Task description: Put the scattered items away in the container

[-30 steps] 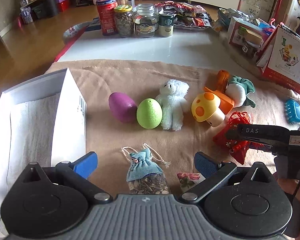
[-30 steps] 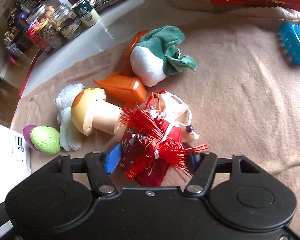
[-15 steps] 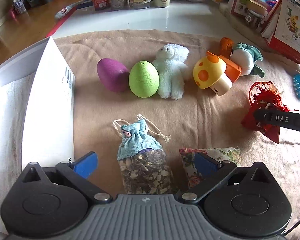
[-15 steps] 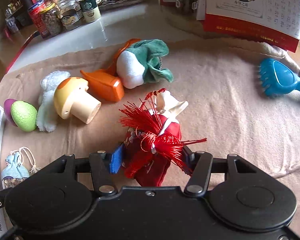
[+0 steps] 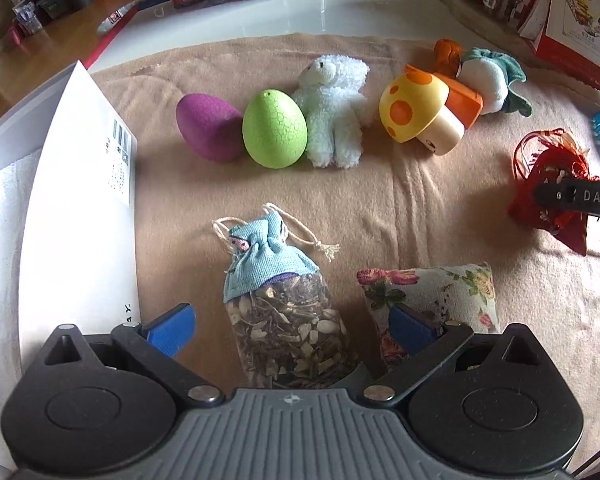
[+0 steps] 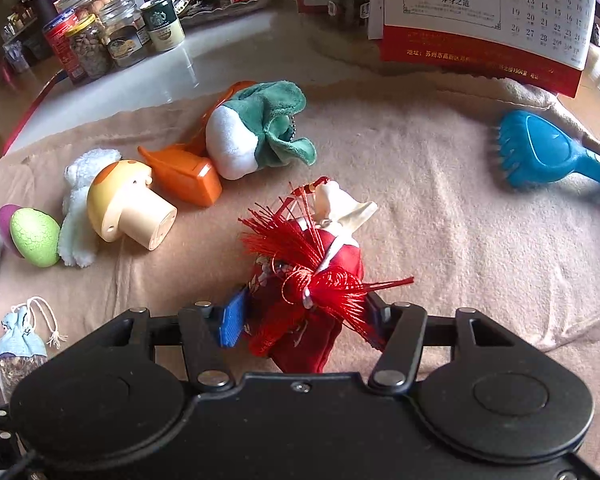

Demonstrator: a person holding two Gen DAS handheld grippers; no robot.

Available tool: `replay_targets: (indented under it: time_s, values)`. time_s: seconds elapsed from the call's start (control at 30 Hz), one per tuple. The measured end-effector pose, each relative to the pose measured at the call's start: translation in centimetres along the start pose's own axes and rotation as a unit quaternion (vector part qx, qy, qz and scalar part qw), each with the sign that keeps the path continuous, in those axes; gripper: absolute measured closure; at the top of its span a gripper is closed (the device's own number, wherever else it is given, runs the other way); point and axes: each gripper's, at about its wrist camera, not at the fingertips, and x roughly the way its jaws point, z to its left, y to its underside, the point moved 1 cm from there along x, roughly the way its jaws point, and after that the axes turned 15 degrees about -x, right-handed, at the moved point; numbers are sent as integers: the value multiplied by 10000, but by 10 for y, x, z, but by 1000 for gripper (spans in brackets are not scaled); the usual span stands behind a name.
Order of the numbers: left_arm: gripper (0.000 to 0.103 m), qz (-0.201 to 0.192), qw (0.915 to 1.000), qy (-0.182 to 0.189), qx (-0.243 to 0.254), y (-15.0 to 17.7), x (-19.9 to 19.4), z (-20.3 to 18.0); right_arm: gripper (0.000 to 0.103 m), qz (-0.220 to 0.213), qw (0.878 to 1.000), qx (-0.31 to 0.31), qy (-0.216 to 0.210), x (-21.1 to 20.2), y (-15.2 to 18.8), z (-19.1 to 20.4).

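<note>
Here: right gripper (image 6: 302, 318) clamped on red pouch (image 6: 312, 280), seemingly just off the cloth (image 6: 460, 240). Left gripper (image 5: 288, 326) open wide, astride herb sachet (image 5: 284, 304), pads clear. White box (image 5: 72, 216) beside it, left.

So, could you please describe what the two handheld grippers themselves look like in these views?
The left gripper has a grey ribbed body, black linkage arms with silver rivets, round black housings and blue finger pads. The right gripper is all black with the same linkages and blue pads; its side reads "DAS" in white. No sleeve shows.
</note>
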Motion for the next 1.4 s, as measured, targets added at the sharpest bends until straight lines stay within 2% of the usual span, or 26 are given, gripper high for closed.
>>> replay_targets:
  time_s: [0.23,0.37,0.53,0.67,0.8,0.83,0.9,0.97,1.0,1.07,1.13,1.23,1.27,1.4]
  values:
    - [1,98,9999,-42,-75,0,10,3,47,-21,10000,38,-79,0,1,-4]
    - [11,5,10000,50,1,-2,13,-4,47,-23,9999,100,-93,-2,2,-7]
    - [15,-275,9993,43,240,-8,14,-19,47,-32,9999,131,16,-4,4,-15]
    - [15,-456,9981,303,288,-16,11,-25,46,-15,9997,216,71,-6,3,-25]
    - [11,-560,9946,870,-16,-27,6,-19,45,-55,9997,221,54,-10,2,-30]
    - [11,-522,9945,904,-105,-29,5,-18,45,-99,9997,216,80,-13,1,-30]
    - [11,-451,9971,549,-289,-34,8,-15,45,-291,9993,130,204,-21,-2,-28]
    - [11,-510,9976,283,-379,-35,9,-11,43,-595,9977,-145,278,-32,-9,-21]
    - [11,-532,9976,191,-410,-35,9,-8,37,-730,9966,-316,211,-35,-12,-16]
    - [11,-532,9977,85,-413,-36,9,-5,34,-974,9922,-755,-209,-38,-21,-2]
    - [11,-568,9976,31,-400,-36,7,-2,34,-1090,9847,-1290,-422,-37,-29,17]
    - [10,-536,9977,-7,-427,-37,4,2,38,-1111,9681,-2173,-558,-26,-37,51]
    - [10,-502,9977,-36,-452,-38,3,3,44,-1082,9625,-2427,-546,-22,-39,61]
    - [8,-445,9978,-108,-477,-37,3,7,47,-941,9473,-3005,-595,-2,-47,90]
